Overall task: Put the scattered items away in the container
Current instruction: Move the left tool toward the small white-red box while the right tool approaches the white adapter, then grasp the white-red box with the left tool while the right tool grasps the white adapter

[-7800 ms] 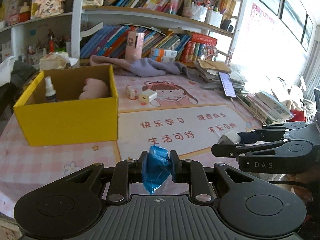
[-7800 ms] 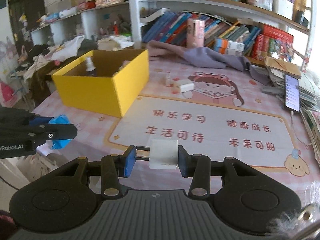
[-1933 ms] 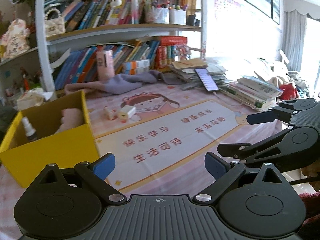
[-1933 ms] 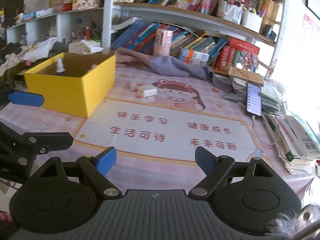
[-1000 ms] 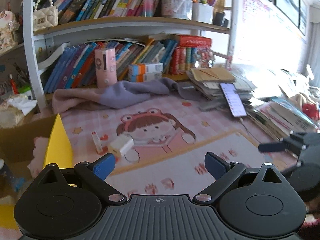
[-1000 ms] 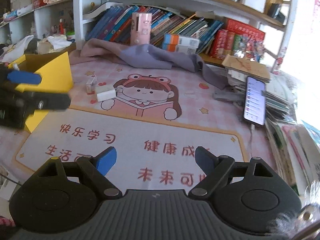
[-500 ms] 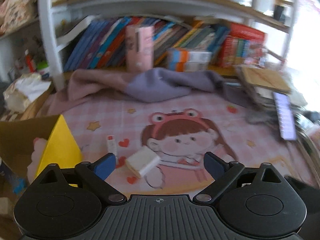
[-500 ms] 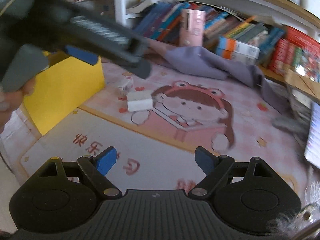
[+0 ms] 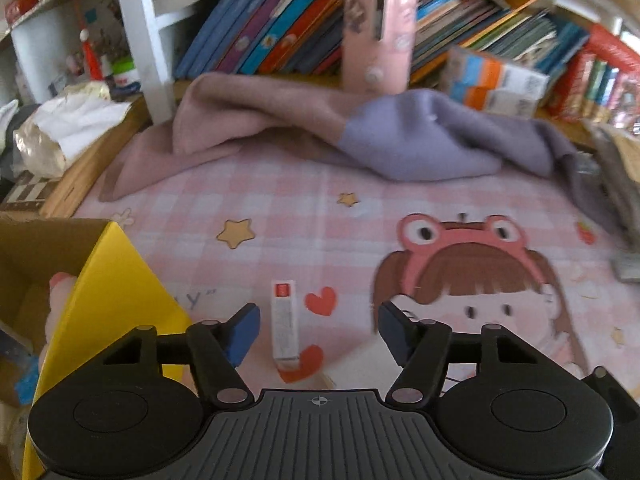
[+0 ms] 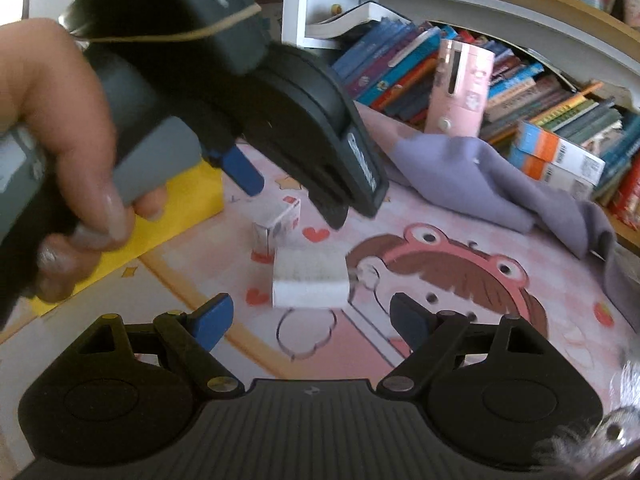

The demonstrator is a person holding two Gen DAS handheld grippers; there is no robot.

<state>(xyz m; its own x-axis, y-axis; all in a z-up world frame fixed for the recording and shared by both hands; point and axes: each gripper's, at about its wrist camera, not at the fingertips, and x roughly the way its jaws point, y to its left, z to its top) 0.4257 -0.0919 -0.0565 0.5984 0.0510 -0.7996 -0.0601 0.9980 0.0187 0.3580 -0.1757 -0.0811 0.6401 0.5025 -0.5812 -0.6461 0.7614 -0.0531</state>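
A small white box with red marks lies on the pink mat between the open jaws of my left gripper, nearer its left pad. It also shows in the right wrist view, under the left gripper. A white block lies just beyond my open, empty right gripper. The yellow box stands at the left, with a pink soft toy and a blue scrap inside.
A purple and pink cloth lies crumpled at the back of the mat. A pink cylinder and rows of books stand on the shelf behind. Orange and blue cartons sit at the right.
Both grippers moved forward over the mat. The left one now straddles the small white box. The right one has come close to the white block. Earlier loads were released.
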